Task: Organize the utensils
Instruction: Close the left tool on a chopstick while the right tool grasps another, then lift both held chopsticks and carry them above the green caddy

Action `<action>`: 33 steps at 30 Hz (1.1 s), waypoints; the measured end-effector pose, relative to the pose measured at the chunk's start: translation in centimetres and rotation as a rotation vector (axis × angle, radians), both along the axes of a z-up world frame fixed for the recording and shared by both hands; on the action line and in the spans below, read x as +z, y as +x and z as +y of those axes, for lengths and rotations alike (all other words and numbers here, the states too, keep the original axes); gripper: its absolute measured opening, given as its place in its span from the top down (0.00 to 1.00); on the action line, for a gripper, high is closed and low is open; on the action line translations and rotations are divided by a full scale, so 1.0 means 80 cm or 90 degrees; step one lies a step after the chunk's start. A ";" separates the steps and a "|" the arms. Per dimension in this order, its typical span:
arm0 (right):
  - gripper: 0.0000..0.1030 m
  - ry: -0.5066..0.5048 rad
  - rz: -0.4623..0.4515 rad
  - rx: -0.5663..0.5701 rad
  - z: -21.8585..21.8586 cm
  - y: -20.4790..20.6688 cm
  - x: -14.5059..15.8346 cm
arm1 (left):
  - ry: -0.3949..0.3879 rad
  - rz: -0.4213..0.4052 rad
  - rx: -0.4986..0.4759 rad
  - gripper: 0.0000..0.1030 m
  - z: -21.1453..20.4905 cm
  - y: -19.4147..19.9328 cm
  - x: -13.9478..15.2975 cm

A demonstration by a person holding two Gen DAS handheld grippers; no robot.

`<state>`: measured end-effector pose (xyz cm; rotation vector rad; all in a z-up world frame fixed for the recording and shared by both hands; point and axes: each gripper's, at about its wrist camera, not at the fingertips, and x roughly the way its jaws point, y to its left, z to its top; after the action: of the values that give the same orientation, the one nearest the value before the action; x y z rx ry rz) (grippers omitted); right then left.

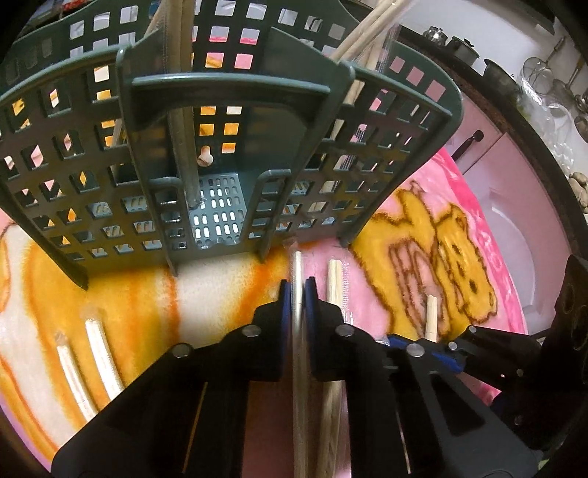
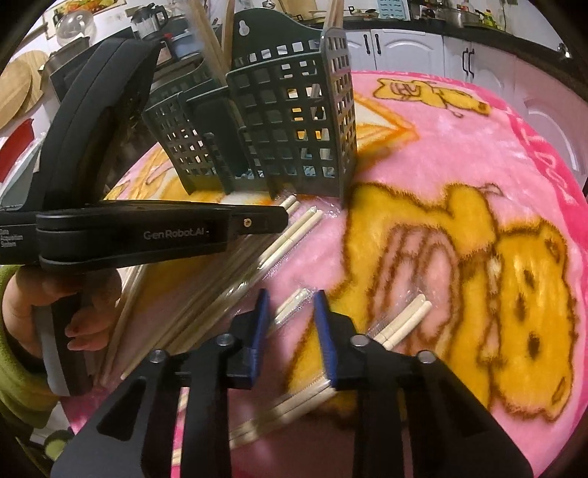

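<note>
left gripper (image 1: 297, 294) clamped on wrapped chopsticks (image 1: 296, 272), tips just before green holder (image 1: 220, 154) | right gripper (image 2: 292, 323) spread wide, holding nothing, above wrapped pairs (image 2: 404, 323) on pink blanket (image 2: 441, 161)

Pink plush blanket (image 2: 422, 169) w/ yellow cartoon bear print (image 2: 477, 294) covers the work surface. Far side: white cabinet doors (image 2: 404, 47) w/ dark handles under a dark countertop (image 2: 514, 33) crowded w/ pots & kitchen gear. Far left: round wooden board (image 2: 14, 88), clear dome lid (image 2: 71, 24) nearby.
</note>
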<state>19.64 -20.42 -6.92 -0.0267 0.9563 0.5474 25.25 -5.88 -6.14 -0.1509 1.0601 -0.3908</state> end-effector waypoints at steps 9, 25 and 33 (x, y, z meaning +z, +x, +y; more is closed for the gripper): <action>0.88 0.014 -0.011 -0.022 -0.001 0.004 0.005 | -0.014 -0.023 -0.007 0.97 0.010 -0.012 0.019; 0.99 0.095 -0.072 -0.031 -0.012 -0.008 0.061 | -0.044 -0.095 0.016 0.97 0.046 -0.039 0.082; 0.99 0.123 -0.113 -0.016 -0.005 -0.016 0.099 | -0.065 -0.135 0.033 0.97 0.069 -0.052 0.112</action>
<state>18.35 -20.80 0.99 0.1087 0.7263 0.6021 21.06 -0.32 2.80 -0.2224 0.8265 -0.4050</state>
